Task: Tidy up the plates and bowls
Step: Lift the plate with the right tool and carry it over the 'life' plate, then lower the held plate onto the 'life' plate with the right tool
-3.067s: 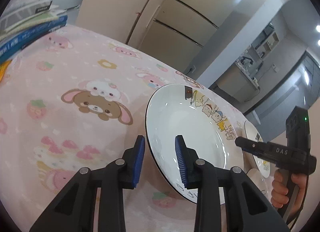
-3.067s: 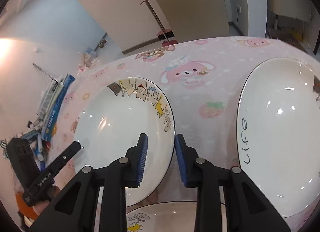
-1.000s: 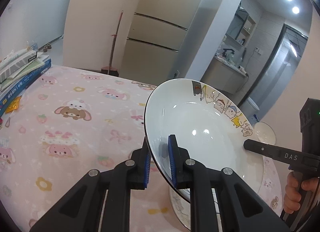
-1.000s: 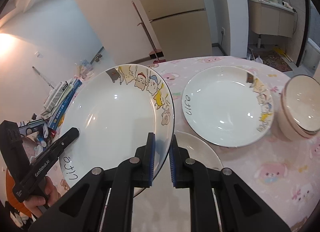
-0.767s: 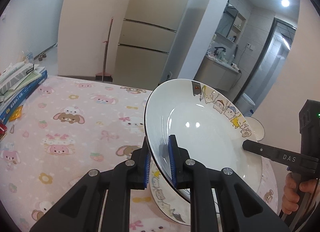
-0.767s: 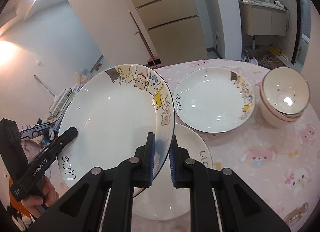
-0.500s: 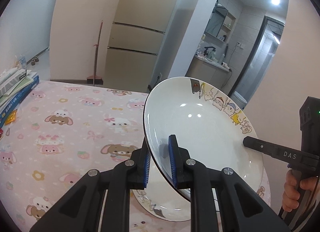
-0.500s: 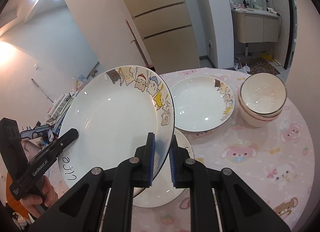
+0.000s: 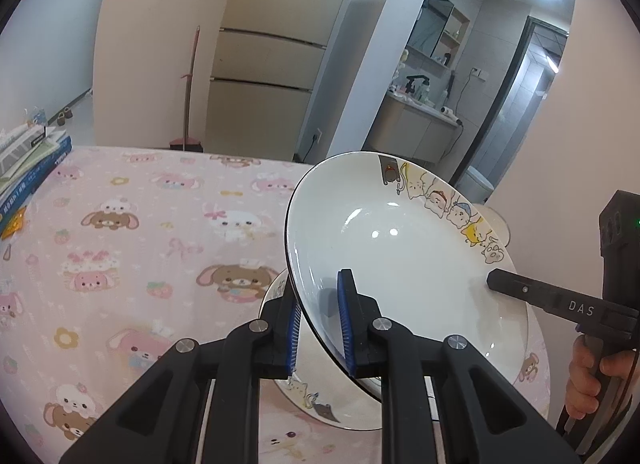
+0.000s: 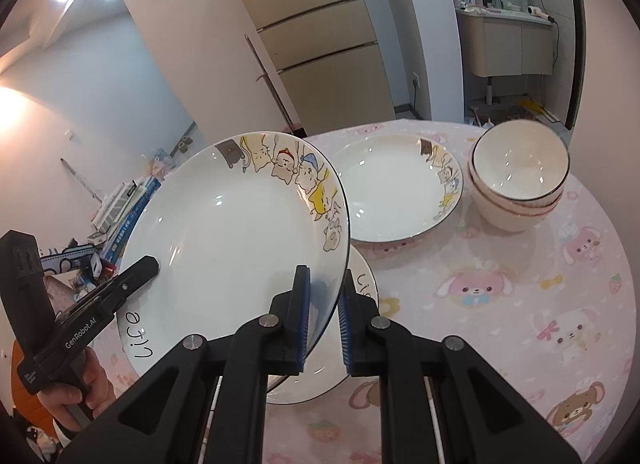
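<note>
A white deep plate with cartoon animals on its rim (image 9: 400, 256) (image 10: 232, 232) is held in the air above the table by both grippers. My left gripper (image 9: 318, 324) is shut on its left edge and my right gripper (image 10: 323, 318) is shut on its right edge. The right gripper's finger also shows in the left wrist view (image 9: 532, 294); the left gripper's finger shows in the right wrist view (image 10: 120, 284). A second plate (image 10: 360, 348) (image 9: 304, 392) lies on the table right below the held one. A third plate (image 10: 396, 188) lies farther back.
A stack of pink-white bowls (image 10: 520, 180) stands at the back right of the round table with its pink cartoon cloth (image 10: 520, 324). Books and clutter (image 9: 28, 160) lie at the table's left edge. A fridge and a broom stand behind.
Both grippers closed on the cartoon plate and lifted it off the table; over the last second it has risen further, so more of the table, plates and bowls shows below.
</note>
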### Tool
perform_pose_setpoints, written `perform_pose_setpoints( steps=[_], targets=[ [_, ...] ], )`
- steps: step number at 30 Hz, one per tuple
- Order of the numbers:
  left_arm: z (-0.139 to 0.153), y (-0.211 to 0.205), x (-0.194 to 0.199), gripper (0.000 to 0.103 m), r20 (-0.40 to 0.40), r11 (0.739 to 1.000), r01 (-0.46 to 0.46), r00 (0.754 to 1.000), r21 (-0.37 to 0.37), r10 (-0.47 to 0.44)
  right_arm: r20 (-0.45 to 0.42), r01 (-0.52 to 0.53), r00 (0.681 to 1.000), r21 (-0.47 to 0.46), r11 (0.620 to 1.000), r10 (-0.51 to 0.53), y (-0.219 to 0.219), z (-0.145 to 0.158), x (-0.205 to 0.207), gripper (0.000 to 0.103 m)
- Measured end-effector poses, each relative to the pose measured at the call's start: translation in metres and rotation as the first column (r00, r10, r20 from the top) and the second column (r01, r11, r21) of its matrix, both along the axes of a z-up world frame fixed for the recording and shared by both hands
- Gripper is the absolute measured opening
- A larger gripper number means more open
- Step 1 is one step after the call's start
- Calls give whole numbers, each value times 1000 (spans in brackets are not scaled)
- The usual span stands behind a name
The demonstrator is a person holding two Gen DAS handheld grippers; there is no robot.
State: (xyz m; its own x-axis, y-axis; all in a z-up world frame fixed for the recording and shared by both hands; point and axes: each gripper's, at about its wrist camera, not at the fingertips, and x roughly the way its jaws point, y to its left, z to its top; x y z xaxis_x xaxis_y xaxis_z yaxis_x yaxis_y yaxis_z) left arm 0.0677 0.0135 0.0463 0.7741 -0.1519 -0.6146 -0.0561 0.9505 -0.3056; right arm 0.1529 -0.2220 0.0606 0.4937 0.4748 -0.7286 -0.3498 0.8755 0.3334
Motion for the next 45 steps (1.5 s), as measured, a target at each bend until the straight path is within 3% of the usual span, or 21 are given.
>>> perform_pose_setpoints(
  steps=[14,20,25,29,45],
  targets=[
    [-55,5,14,19,-71,999,8,997,37,-5,-92,4,996,-8,1000,-5,5,-53,13,13],
    [-70,8,18,19,-77,999,12,997,36,-9,-73,-8,997,-31,999,5,11,-66,13,13],
    [-80,8,24,21,-81,998,35,996,43,-32,2,-16,1000,-131,991,17,21,-69,5,15],
    [-79,2,23,21,-70,994,47,997,102,-40,0,-16,1000,-114,993,16,18,-73,8,15],
    [-87,0,10,24,-107,982,79,992,170,-61,85,-27,995,-225,974,48,30,-78,-23,18]
  ],
)
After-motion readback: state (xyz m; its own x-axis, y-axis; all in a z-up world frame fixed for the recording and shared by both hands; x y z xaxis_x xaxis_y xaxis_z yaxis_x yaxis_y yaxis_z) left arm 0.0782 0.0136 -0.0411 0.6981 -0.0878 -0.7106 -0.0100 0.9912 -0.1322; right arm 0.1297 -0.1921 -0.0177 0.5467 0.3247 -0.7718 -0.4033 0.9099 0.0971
